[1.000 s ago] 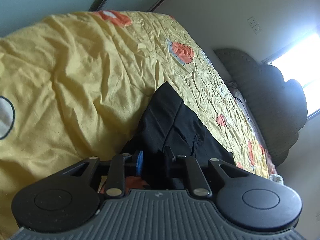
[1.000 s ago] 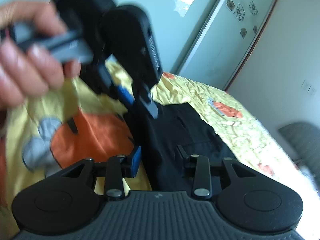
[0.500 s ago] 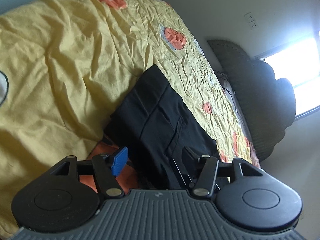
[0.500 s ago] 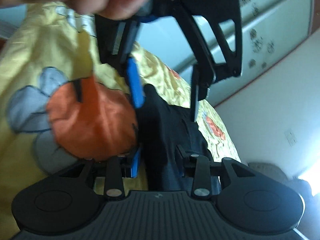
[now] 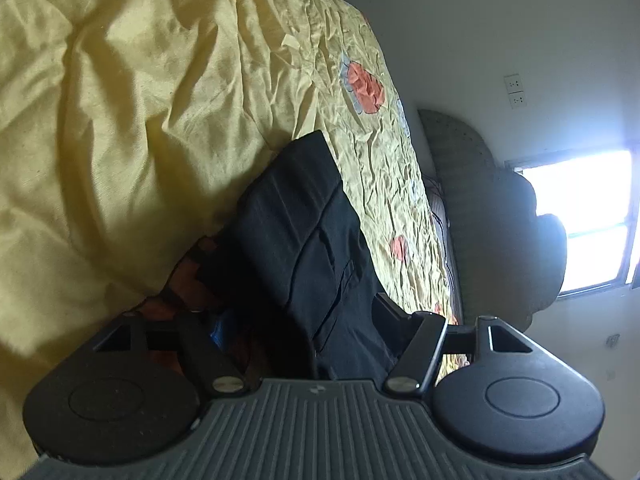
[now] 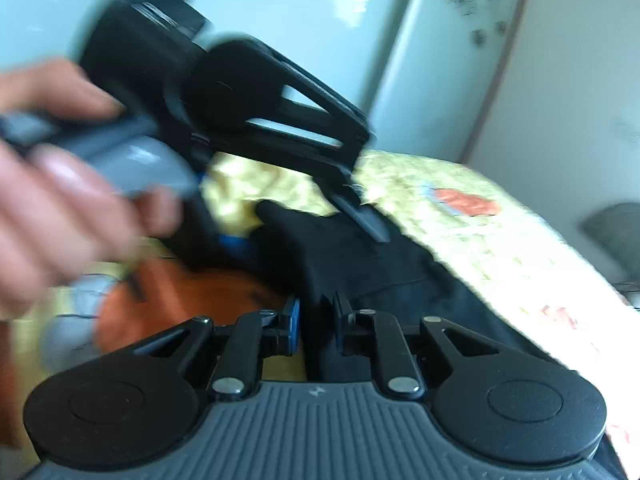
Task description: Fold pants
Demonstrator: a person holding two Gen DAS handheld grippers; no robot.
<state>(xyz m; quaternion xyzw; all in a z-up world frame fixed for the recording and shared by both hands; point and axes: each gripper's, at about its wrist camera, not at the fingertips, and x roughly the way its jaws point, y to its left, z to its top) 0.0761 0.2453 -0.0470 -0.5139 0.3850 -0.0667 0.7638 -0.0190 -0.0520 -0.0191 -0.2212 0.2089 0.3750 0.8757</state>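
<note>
Black pants point(image 5: 304, 248) lie folded on a yellow bedspread point(image 5: 120, 128). My left gripper point(image 5: 300, 320) is open, its jaws spread wide above the near end of the pants. In the right wrist view my right gripper point(image 6: 316, 324) is shut on the near edge of the pants point(image 6: 360, 264). The left gripper point(image 6: 304, 224) shows there too, held by a hand point(image 6: 60, 200), open over the far part of the pants. That view is blurred.
The bedspread has orange and grey flower patches point(image 5: 364, 88). A grey upholstered headboard point(image 5: 492, 216) and a bright window point(image 5: 584, 216) are on the right. A pale wardrobe point(image 6: 432, 60) stands behind the bed.
My left gripper opened wide, letting go of the pants, and pulled back a little. My right gripper closed on the near edge of the pants.
</note>
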